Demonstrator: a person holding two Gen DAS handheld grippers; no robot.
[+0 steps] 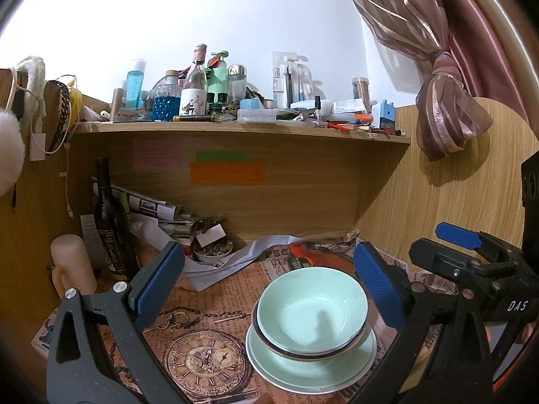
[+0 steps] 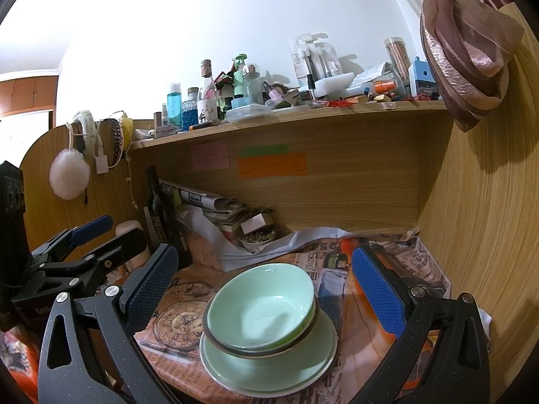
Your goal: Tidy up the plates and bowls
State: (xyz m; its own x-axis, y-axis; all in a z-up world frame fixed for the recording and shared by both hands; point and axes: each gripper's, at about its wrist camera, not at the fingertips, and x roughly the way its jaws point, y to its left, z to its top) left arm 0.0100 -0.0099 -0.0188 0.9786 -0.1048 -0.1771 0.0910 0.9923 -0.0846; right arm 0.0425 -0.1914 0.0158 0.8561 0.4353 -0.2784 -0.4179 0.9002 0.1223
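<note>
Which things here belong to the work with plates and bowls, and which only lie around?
For the job:
- green bowl
- rimmed bowl under it
- green plates at the bottom

Just lying about:
- dark wine bottle
- newspapers
- small dish of pebbles
- bottles on the shelf
- curtain

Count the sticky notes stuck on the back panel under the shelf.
3. The pink note is on the left, the green note sits right of it, and the orange note lies just below the green. None looks hidden.
</note>
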